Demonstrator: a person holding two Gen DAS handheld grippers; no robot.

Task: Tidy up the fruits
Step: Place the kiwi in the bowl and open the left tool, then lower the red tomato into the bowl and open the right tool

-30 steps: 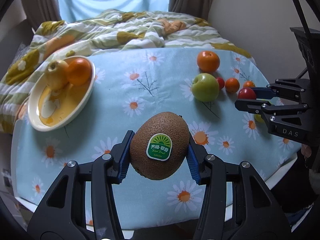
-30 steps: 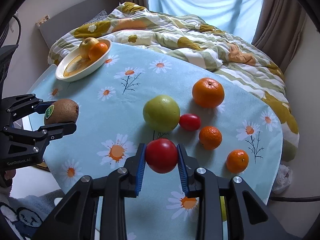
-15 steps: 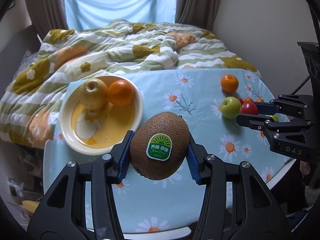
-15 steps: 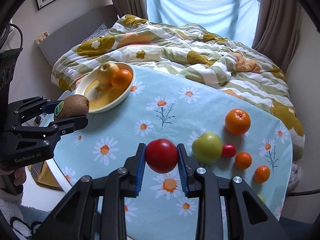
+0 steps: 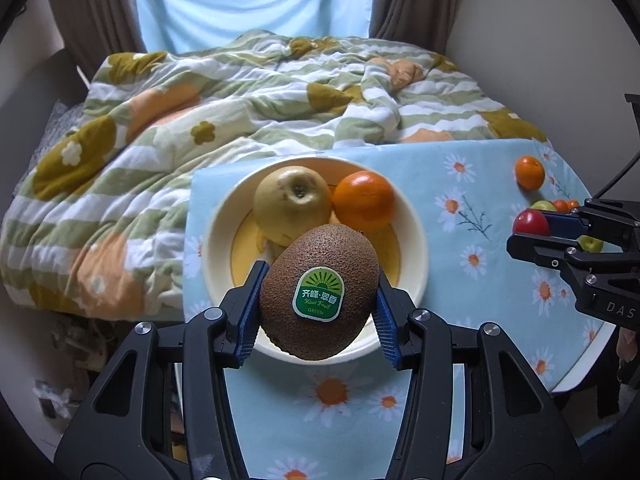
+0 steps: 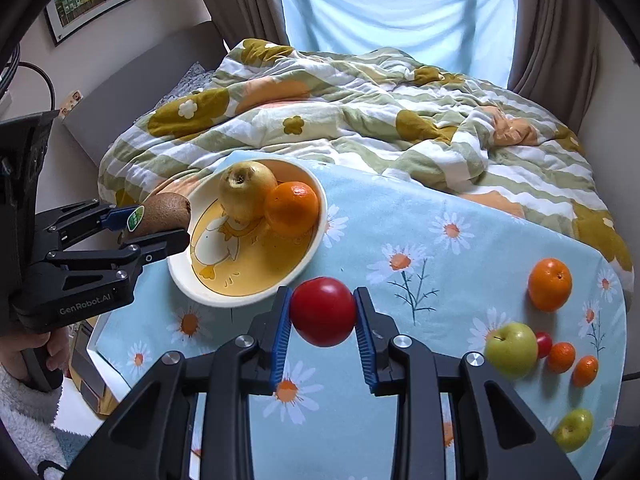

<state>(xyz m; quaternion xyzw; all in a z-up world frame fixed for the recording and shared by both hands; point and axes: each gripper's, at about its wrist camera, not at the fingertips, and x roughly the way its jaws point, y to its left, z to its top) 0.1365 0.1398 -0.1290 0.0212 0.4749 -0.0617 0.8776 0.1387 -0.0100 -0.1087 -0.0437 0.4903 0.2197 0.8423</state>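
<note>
My left gripper [image 5: 318, 300] is shut on a brown kiwi [image 5: 319, 292] with a green sticker, held over the near rim of the cream plate [image 5: 416, 236]. The plate holds a yellow pear [image 5: 292, 200] and an orange [image 5: 363, 199]. My right gripper [image 6: 323, 320] is shut on a red tomato [image 6: 322, 311], held above the table just right of the plate [image 6: 240, 300]. In the right wrist view the left gripper [image 6: 156, 224] with the kiwi [image 6: 162, 214] hovers at the plate's left edge.
Loose fruit lies on the daisy tablecloth [image 6: 440, 272] at the right: an orange [image 6: 549, 284], a green apple [image 6: 511, 350], small tangerines [image 6: 561, 357] and another green fruit [image 6: 573, 429]. A bed with a rumpled quilt [image 6: 360, 108] borders the table's far side.
Both grippers have moved left toward the plate with their fruit. The kiwi now hangs over the plate's rim; the tomato is beside the plate.
</note>
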